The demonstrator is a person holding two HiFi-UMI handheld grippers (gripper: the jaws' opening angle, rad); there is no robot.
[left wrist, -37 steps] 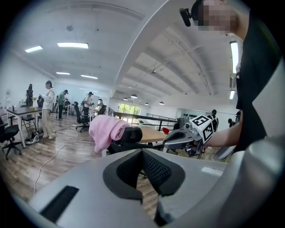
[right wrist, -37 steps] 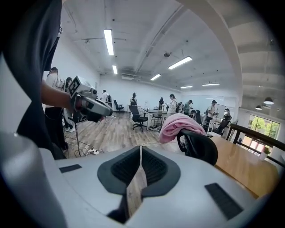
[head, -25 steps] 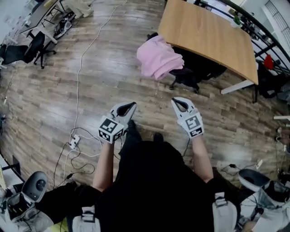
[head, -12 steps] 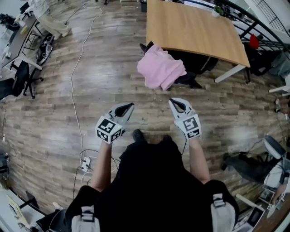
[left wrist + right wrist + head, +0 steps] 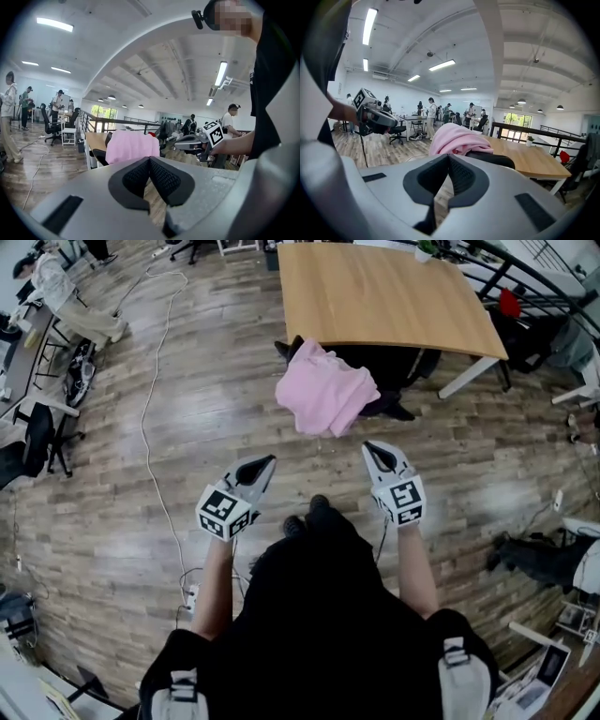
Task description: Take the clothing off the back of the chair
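Your left tool (image 5: 269, 460) and right tool (image 5: 368, 445) both have jaws fully together with nothing in them. You hold them side by side above the wood floor (image 5: 187, 427). The pink clothing (image 5: 323, 395) is draped on the back of the black chair (image 5: 389, 407) at the near edge of the wooden surface (image 5: 375, 292). It's ahead of both tools, no contact.

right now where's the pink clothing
Top centre of the head view: the pink clothing is draped over the black chair at the near edge of the wooden desk.
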